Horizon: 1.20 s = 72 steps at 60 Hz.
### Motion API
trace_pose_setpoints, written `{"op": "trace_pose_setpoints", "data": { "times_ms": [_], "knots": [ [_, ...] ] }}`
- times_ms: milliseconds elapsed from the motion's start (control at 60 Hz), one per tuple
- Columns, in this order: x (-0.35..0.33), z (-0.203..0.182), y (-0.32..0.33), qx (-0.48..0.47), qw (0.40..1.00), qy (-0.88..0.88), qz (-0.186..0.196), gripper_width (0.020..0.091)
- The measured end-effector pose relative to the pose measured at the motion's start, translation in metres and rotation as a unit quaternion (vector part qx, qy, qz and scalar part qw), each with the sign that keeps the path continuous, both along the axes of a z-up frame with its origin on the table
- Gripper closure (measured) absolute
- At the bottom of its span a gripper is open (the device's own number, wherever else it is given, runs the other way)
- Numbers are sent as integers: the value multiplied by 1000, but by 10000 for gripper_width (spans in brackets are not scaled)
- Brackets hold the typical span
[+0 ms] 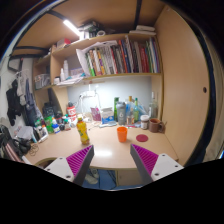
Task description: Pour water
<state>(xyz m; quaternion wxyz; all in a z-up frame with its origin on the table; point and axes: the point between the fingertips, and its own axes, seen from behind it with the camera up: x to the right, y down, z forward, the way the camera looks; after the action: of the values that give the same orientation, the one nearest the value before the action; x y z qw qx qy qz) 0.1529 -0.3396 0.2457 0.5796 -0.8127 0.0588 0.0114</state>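
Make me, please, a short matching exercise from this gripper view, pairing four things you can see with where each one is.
Things:
1. gripper
2. books
3. yellow bottle
4. desk

Places:
A. standing upright in a row on the shelf above the desk
B. on the desk, ahead of the left finger
C. below the shelf, bearing bottles and other small items
D. nearest the camera, fingers apart with nothing between them

Pairs: 1-D, 2-A, 3-B, 4-C
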Motion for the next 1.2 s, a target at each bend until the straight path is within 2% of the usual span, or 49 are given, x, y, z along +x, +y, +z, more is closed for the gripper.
{"op": "trace_pose_setpoints", "data": {
  "times_ms": [250, 450, 617, 800, 983, 1000, 1067, 1117, 1200],
  "knots": [
    [-43, -20, 40, -10, 999, -33, -2, 269],
    [-119, -68, 82, -18, 999, -47, 14, 268],
    [-169, -110, 179, -1, 999, -46, 25, 268],
    [-186, -161, 306, 12, 999, -31, 22, 267],
    [-193, -180, 398, 30, 998, -36, 50, 276],
    [-194, -180, 404, 36, 997, -37, 53, 282],
    [-194, -188, 422, 31, 995, -63, 69, 632],
    [-189, -186, 430, 42, 995, -73, 57, 648],
    [-190, -187, 433, 35, 996, -58, 60, 728]
  ]
}}
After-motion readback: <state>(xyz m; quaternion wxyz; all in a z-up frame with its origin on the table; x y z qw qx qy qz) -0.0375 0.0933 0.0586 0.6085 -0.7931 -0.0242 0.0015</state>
